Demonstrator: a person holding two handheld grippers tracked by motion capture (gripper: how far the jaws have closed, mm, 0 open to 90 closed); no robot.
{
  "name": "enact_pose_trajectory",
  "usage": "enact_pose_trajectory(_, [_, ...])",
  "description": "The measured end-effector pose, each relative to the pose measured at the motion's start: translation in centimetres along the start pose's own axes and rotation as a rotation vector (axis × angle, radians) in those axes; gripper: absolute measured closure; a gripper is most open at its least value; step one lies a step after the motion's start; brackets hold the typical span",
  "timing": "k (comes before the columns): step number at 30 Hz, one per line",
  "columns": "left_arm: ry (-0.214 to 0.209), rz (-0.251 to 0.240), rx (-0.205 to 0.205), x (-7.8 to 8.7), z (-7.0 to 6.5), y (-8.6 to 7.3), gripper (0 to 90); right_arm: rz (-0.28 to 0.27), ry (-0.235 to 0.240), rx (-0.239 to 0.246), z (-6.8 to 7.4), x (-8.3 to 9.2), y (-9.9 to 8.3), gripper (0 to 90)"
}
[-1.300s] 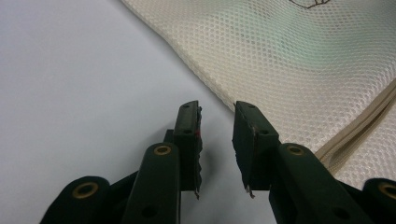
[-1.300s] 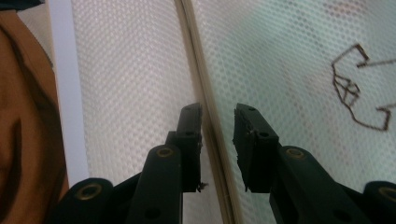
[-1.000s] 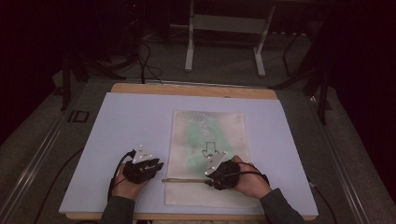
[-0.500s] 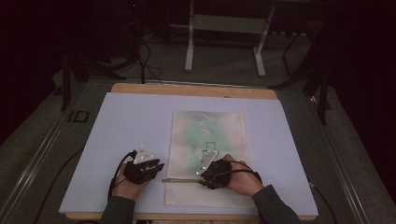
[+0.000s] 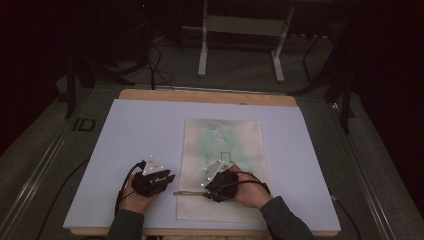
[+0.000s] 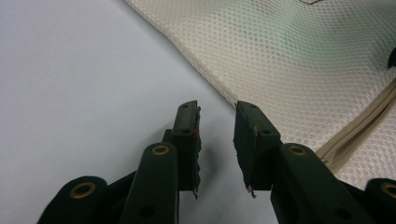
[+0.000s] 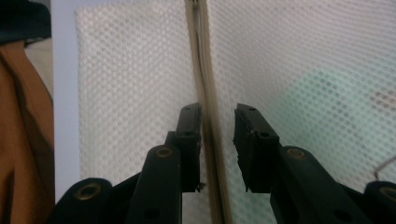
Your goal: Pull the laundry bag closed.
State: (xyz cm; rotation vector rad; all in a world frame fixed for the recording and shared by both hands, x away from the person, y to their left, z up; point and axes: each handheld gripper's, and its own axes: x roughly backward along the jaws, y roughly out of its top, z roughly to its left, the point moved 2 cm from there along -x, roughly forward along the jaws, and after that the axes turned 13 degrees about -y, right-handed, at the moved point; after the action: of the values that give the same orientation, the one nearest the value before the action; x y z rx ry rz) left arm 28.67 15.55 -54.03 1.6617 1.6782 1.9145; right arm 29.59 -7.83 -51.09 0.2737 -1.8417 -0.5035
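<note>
A white mesh bag (image 5: 235,135) lies flat on the pale mat (image 5: 130,130), with something green showing through the mesh (image 7: 317,93). A beige zipper (image 5: 187,193) runs across the bag's near end. My right gripper (image 5: 206,188) points left along this zipper (image 7: 201,70) and is open, its jaws standing on either side of the zipper tape without pinching it. My left gripper (image 5: 169,178) rests on the mat just left of the bag's edge (image 6: 205,79), open and holding nothing (image 6: 217,116). The zipper (image 6: 369,126) shows at that view's right.
The mat covers a wooden table (image 5: 210,96). A metal stand (image 5: 240,25) and cables (image 5: 160,65) are on the dark floor behind it. A black outline mark (image 5: 226,156) is on the bag just beyond the right hand. The person's sleeve (image 7: 23,140) is close at the left.
My right gripper has slid left along the zipper toward the left gripper. The left gripper has stayed where it was.
</note>
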Motion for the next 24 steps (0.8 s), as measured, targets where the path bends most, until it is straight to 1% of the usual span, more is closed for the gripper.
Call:
enact_pose_trajectory(6, [0.001, 0.001, -0.002, 0.0, 0.0, 0.0, 69.8, -0.014, 0.01, -0.005, 0.3, -0.6, 0.5, 71.9])
enact_pose_trajectory(13, [0.007, -0.01, 0.007, 0.2, 0.2, 0.0, 69.8, -0.034, 0.017, 0.009, 0.7, -1.1, 1.7, 72.2])
enact_pose_trajectory(17, [0.009, -0.011, 0.009, 0.3, 0.3, 0.0, 69.7, -0.044, 0.029, 0.011, 0.9, -1.6, 2.2, 72.2])
enact_pose_trajectory(24, [0.015, -0.016, 0.018, 0.5, 0.5, -0.2, 69.7, -0.061, 0.036, 0.001, 1.1, -2.2, 2.9, 72.7])
